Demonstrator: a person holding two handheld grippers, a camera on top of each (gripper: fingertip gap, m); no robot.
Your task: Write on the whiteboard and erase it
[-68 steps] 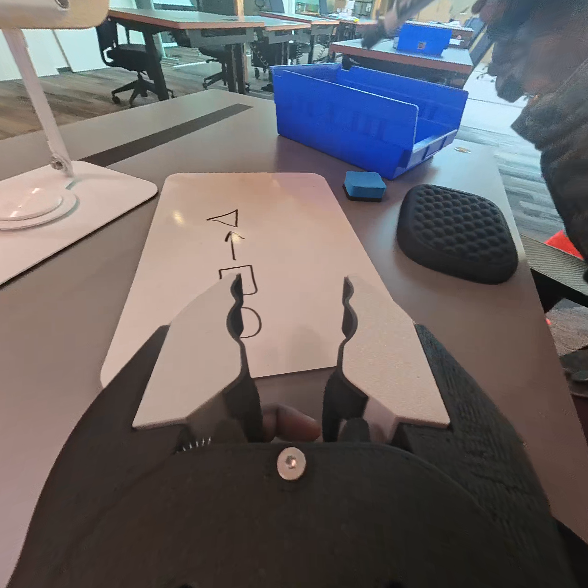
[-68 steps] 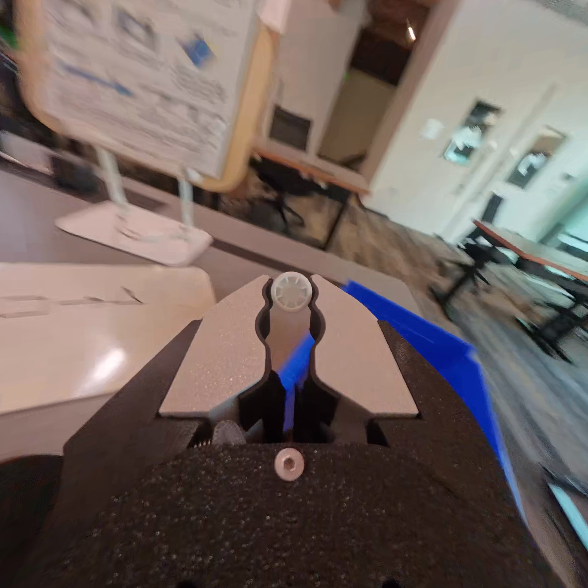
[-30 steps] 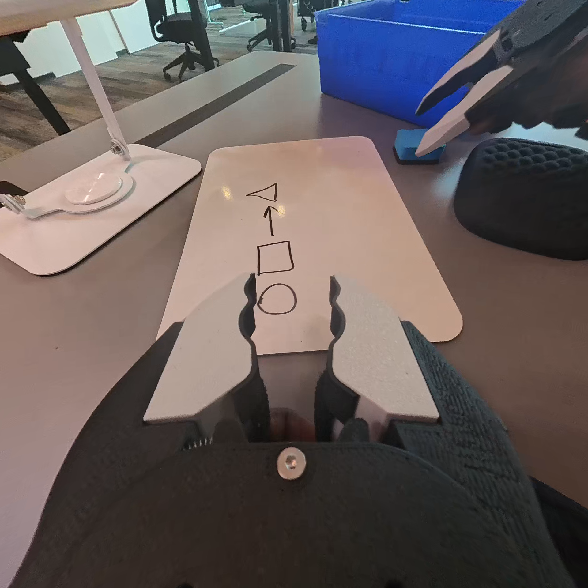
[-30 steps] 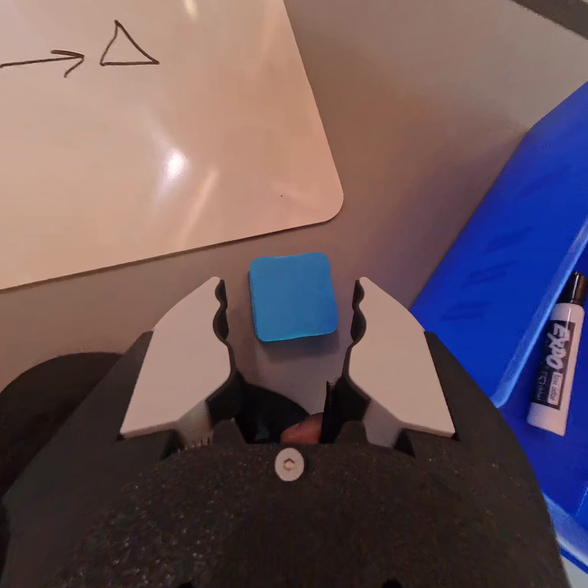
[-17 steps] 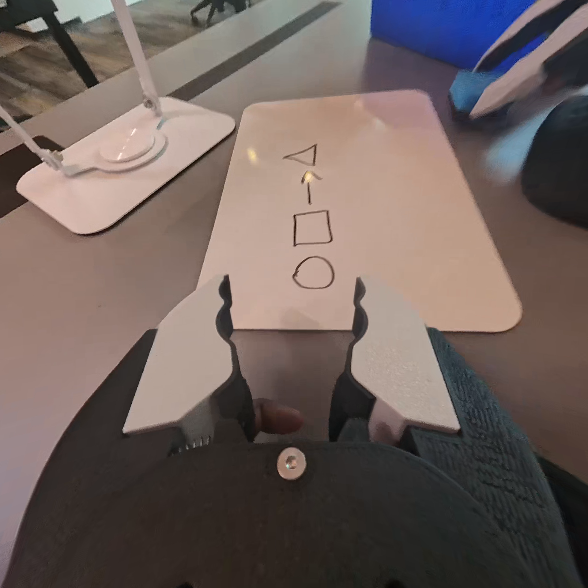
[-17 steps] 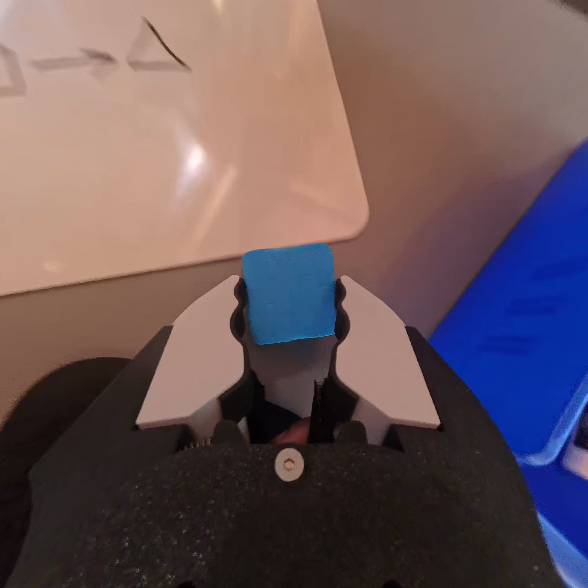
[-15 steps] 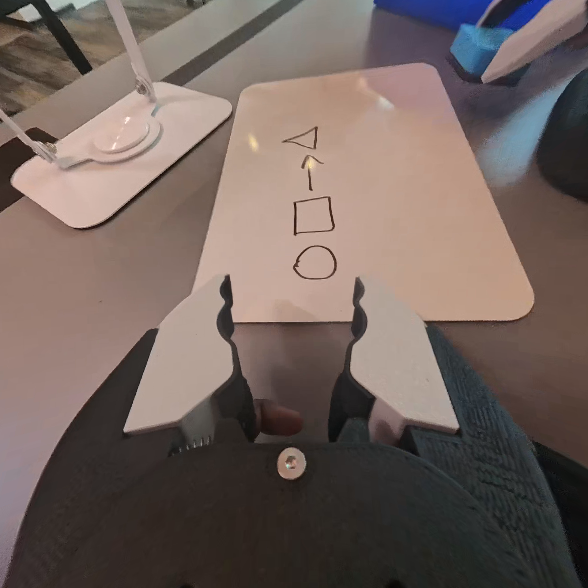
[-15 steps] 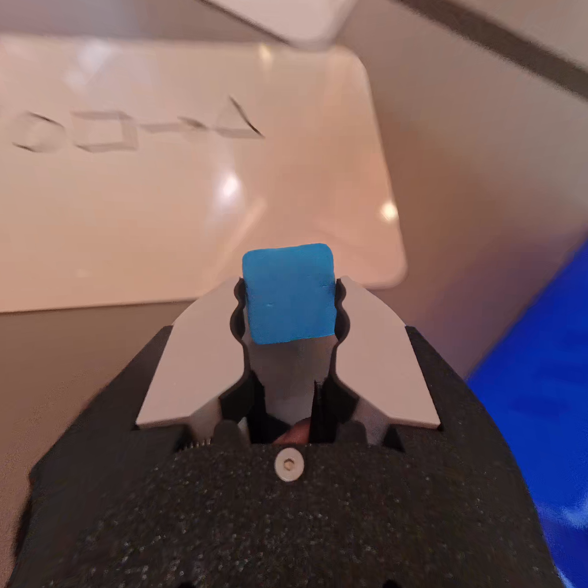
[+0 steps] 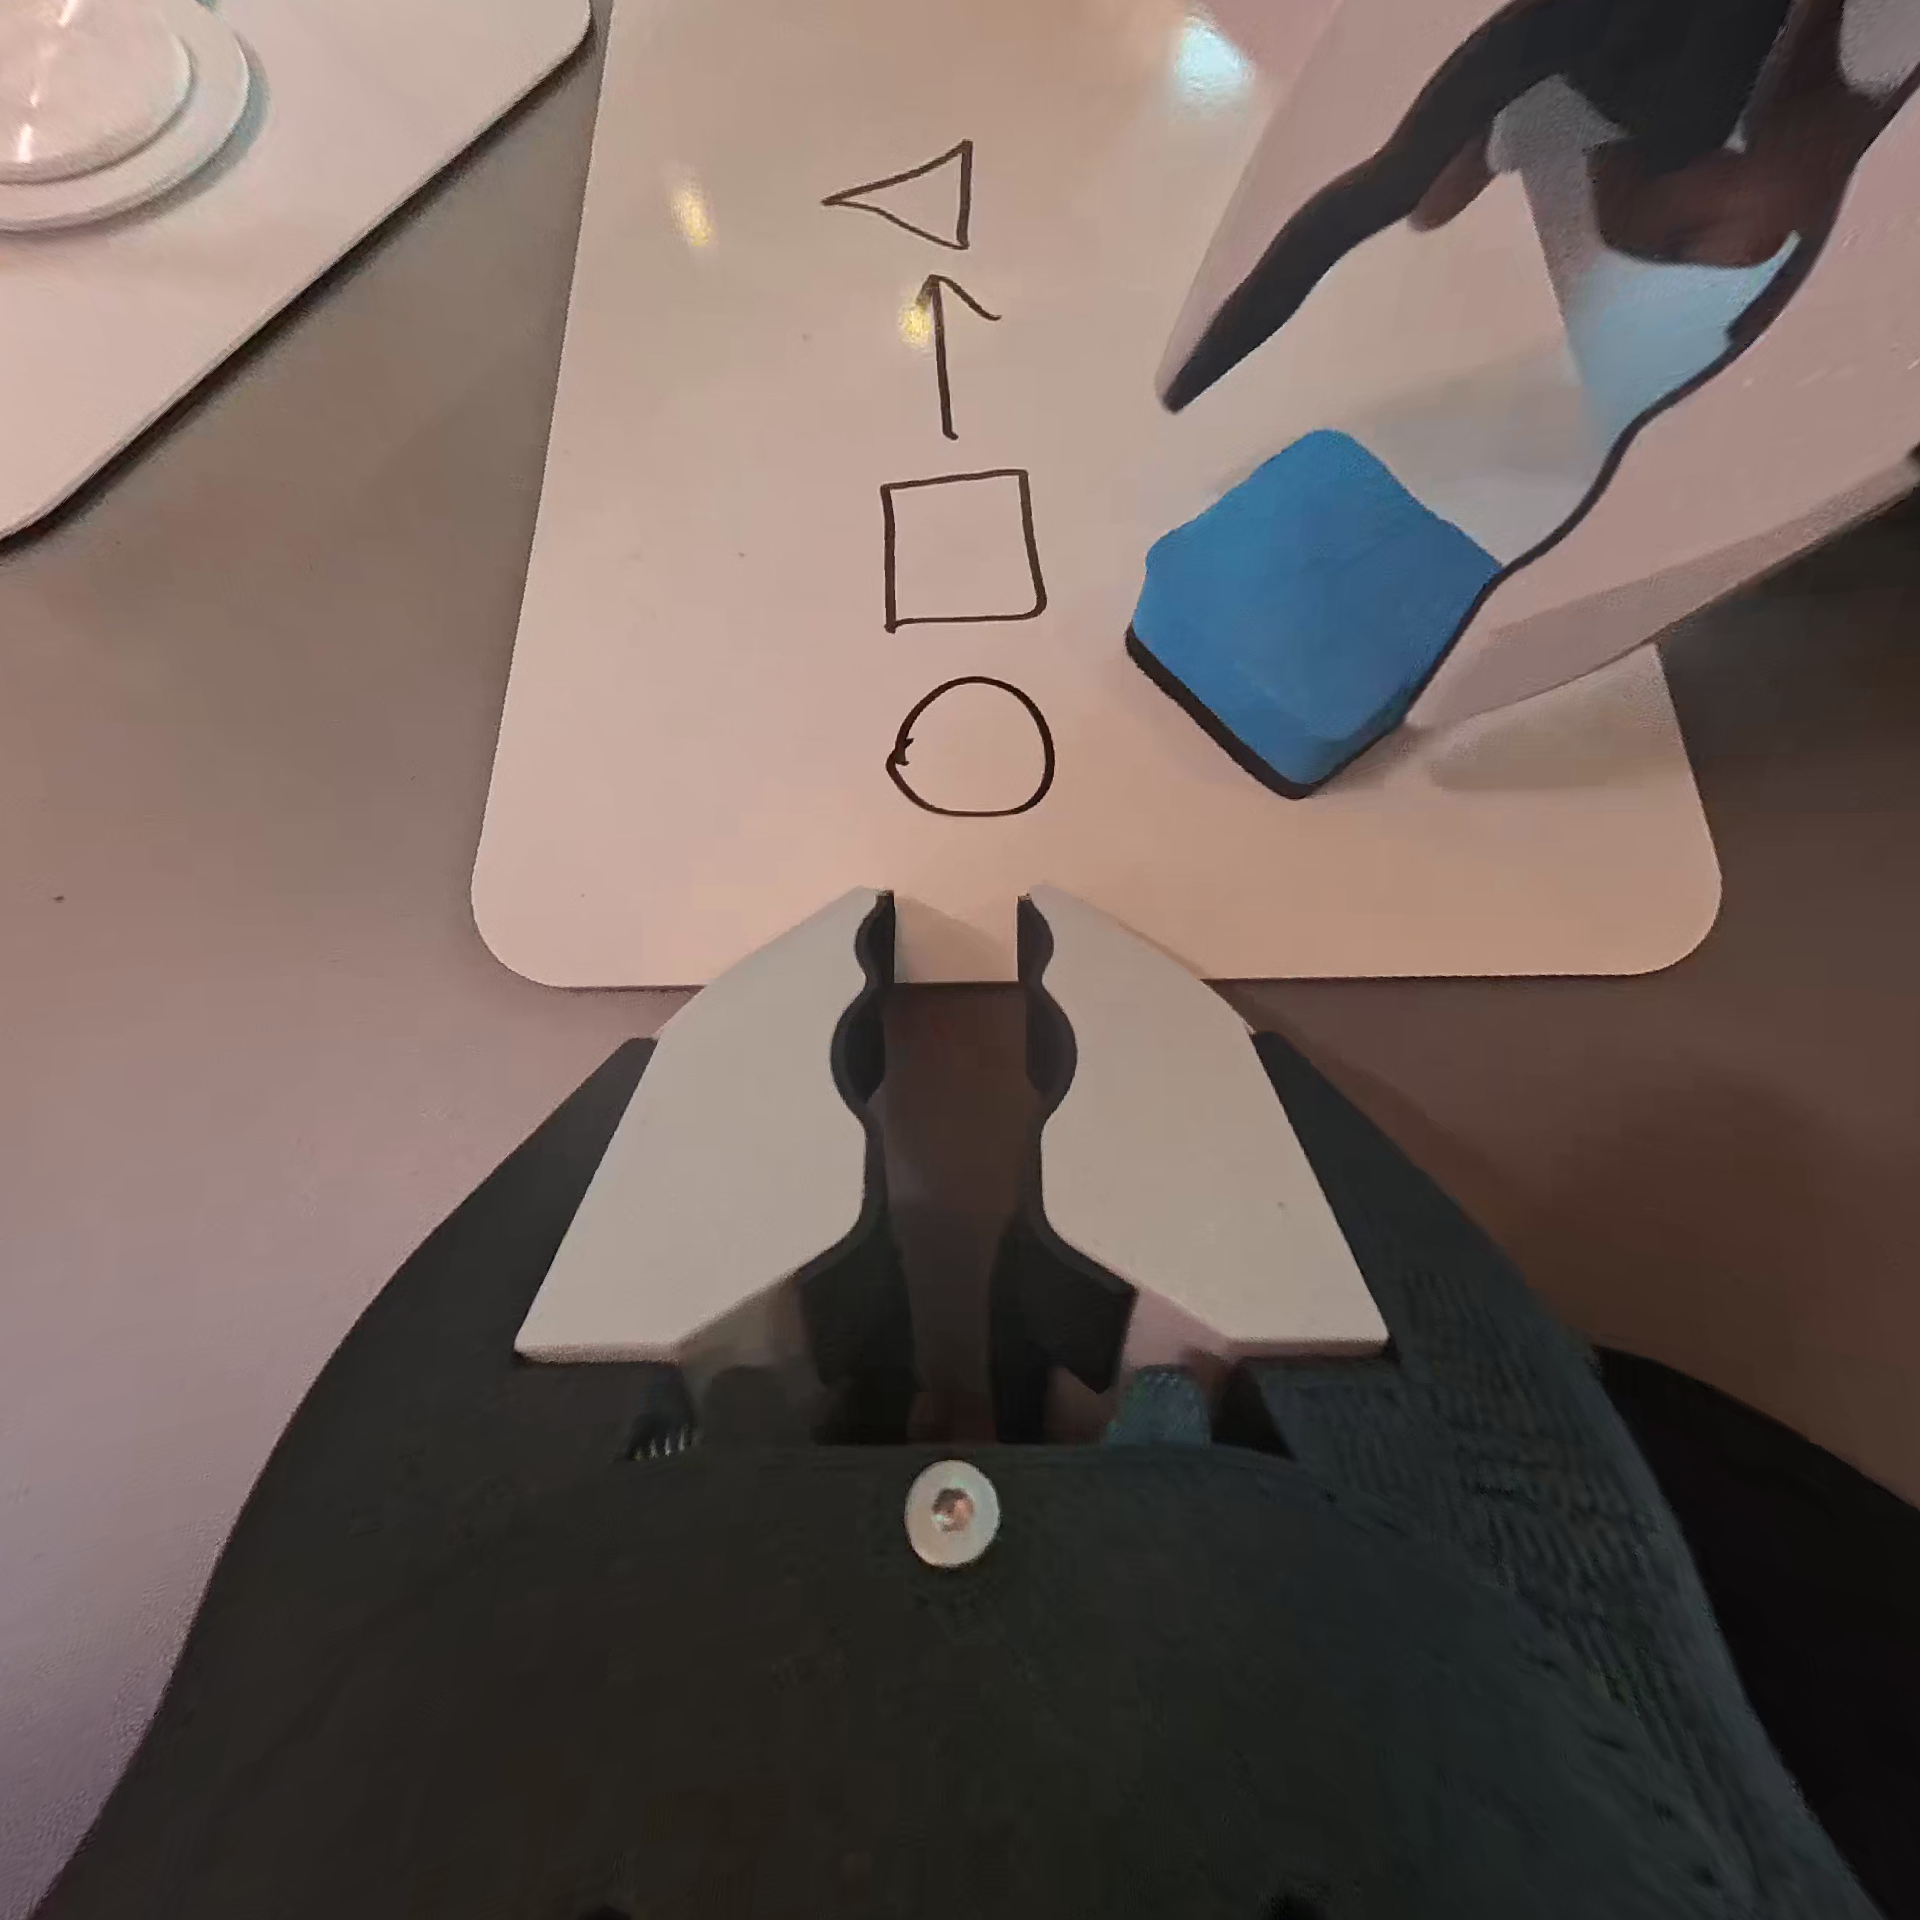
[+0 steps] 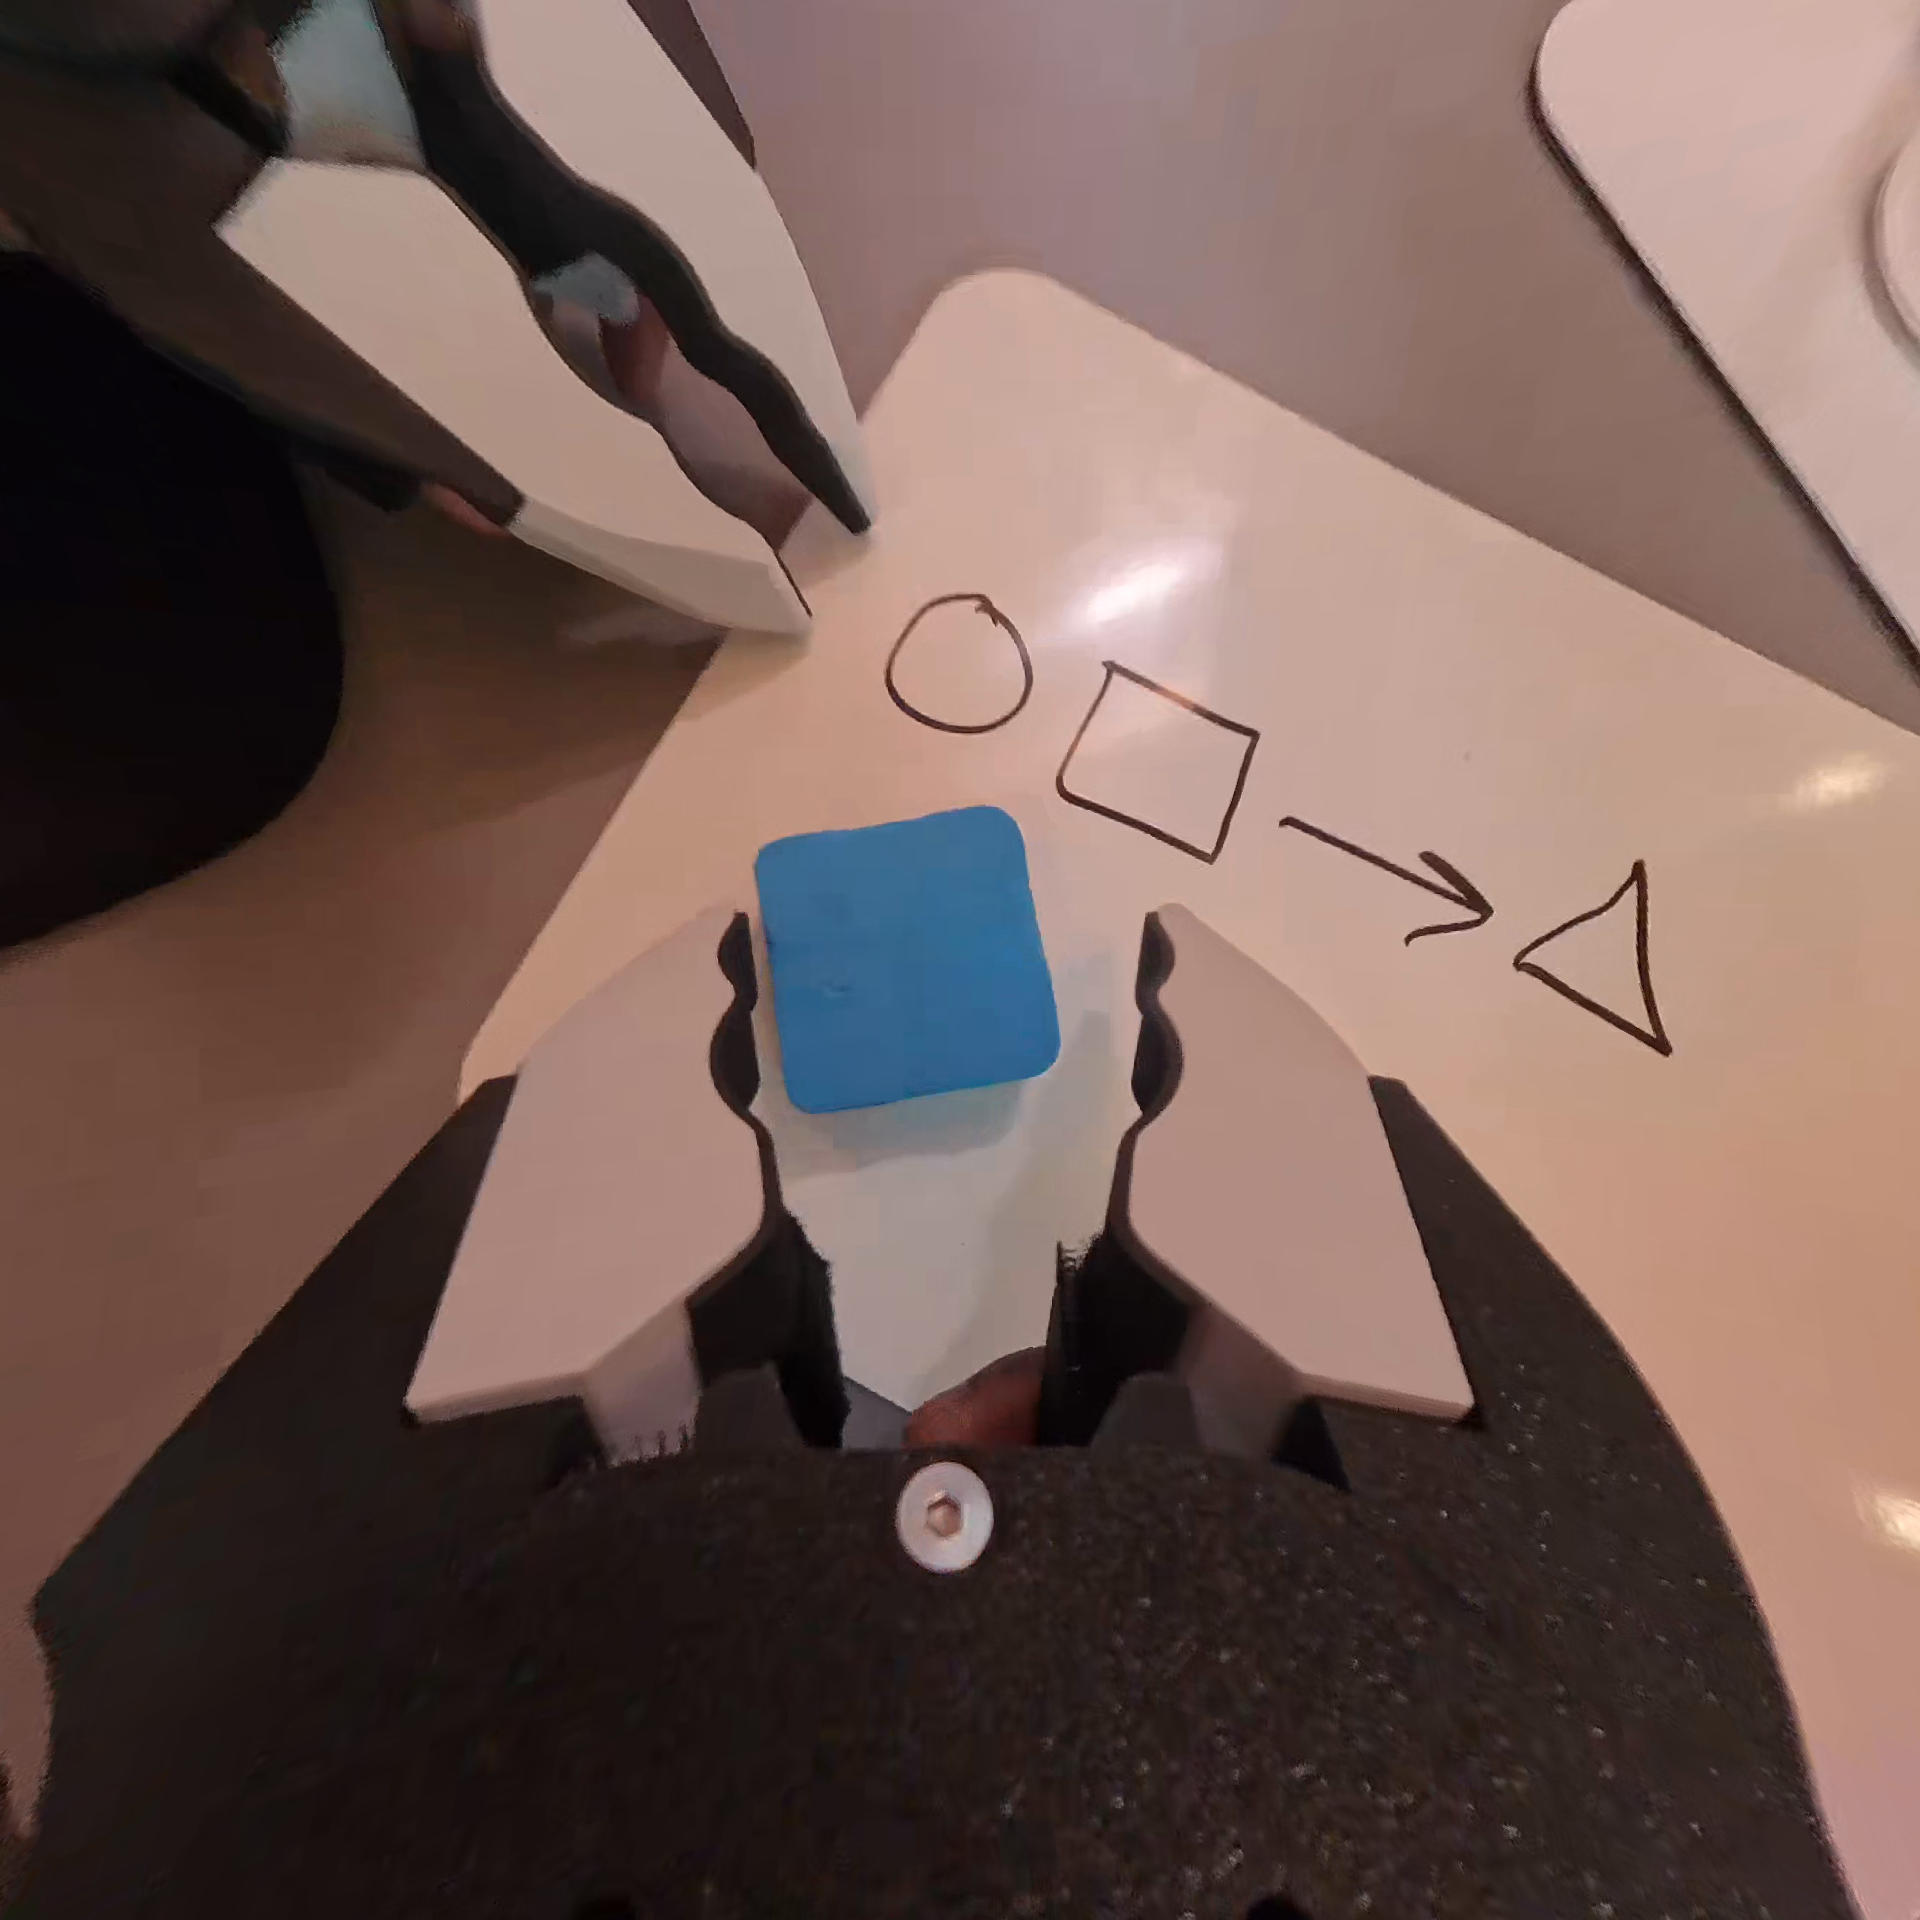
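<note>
- Left wrist view: our left gripper (image 9: 956,914) rests its fingertips on the near edge of the whiteboard (image 9: 707,582), jaws narrowed to a slim gap with nothing between them. On the board we see a drawn circle (image 9: 971,746), square (image 9: 961,551), arrow (image 9: 945,353) and triangle (image 9: 920,197) in a line. The blue eraser (image 9: 1299,613) sits just right of the square, under our right gripper (image 9: 1309,561).
- Right wrist view: our right gripper (image 10: 940,935) is spread wide on either side of the eraser (image 10: 904,961), neither finger touching it; the eraser lies flat on the whiteboard (image 10: 1299,1195), near the circle (image 10: 958,662). Our left gripper (image 10: 821,566) meets the board's end. A white stand base (image 10: 1745,197) lies beyond on the grey table (image 10: 1195,177).
</note>
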